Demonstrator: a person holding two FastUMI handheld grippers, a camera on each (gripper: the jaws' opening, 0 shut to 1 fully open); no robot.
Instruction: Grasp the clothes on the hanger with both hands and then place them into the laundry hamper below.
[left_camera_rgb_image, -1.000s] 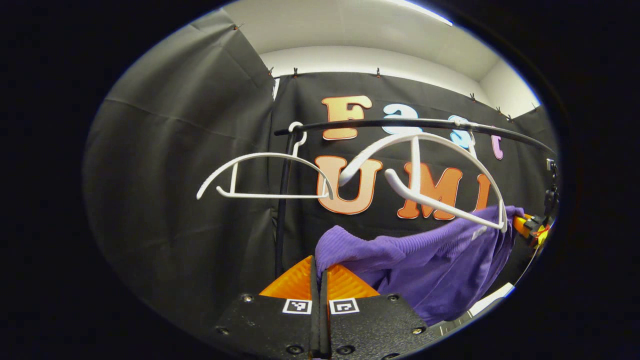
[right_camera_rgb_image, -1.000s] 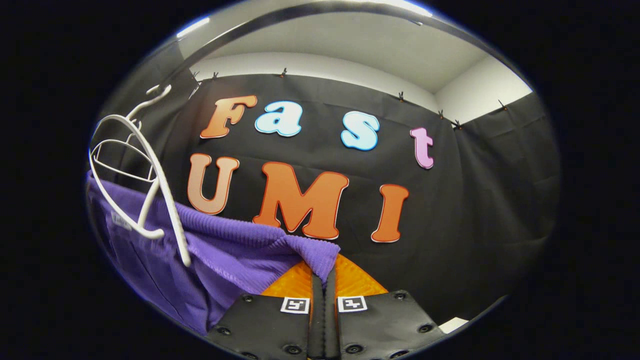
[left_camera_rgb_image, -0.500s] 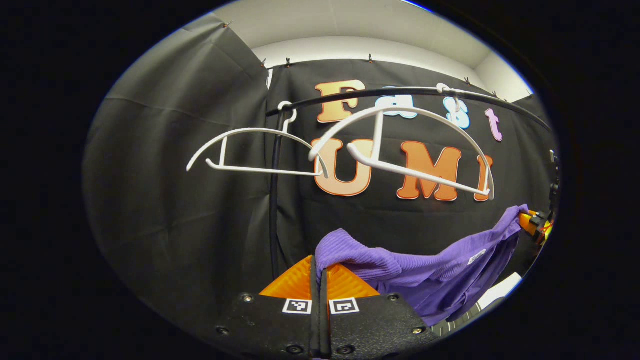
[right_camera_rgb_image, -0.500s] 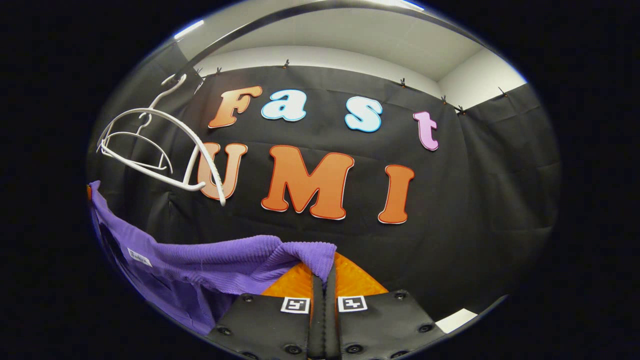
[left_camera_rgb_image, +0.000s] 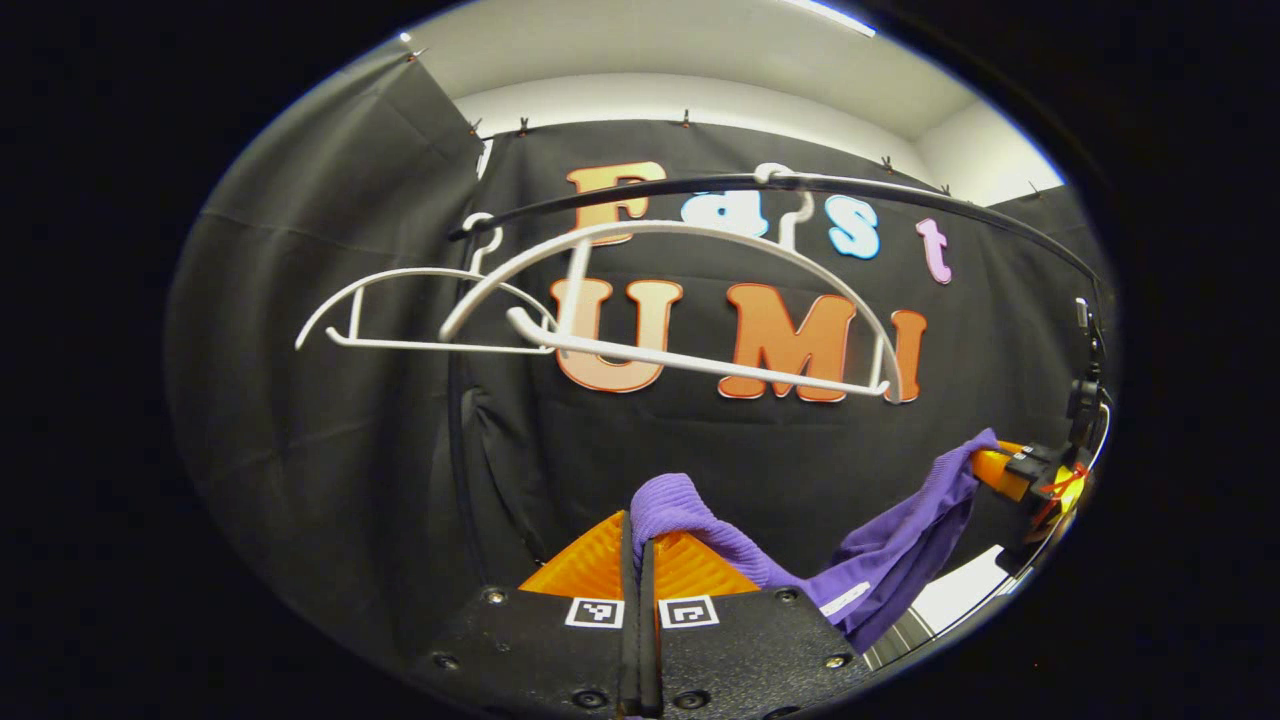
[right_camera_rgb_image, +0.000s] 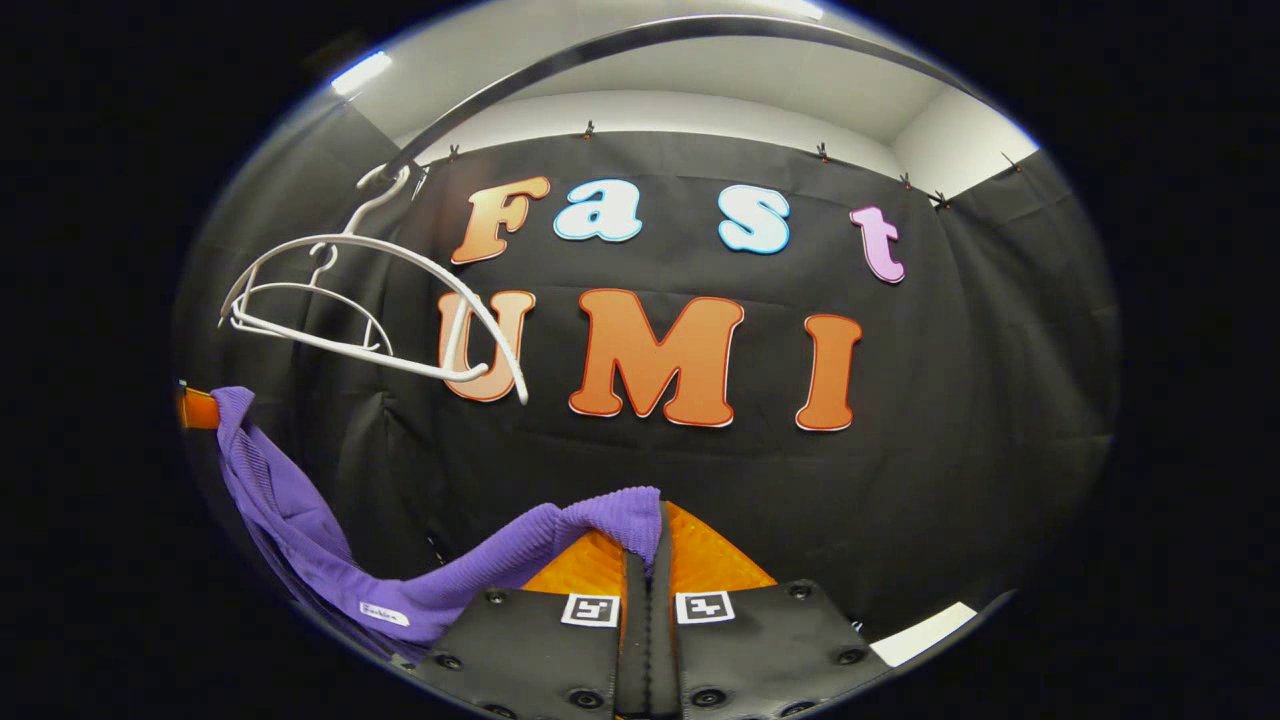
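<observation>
Shirt (left_camera_rgb_image: 890, 560) now clear of hanger (left_camera_rgb_image: 690, 300), lower than half second ago, slung between left gripper (left_camera_rgb_image: 640, 545) and right gripper (right_camera_rgb_image: 648, 545), both clamped on fabric. Hamper drop comes next.

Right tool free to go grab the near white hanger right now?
Probably not. The right tool is shut on the purple garment, which the left tool also grips. The near hanger hangs bare on the rail, unobstructed.
</observation>
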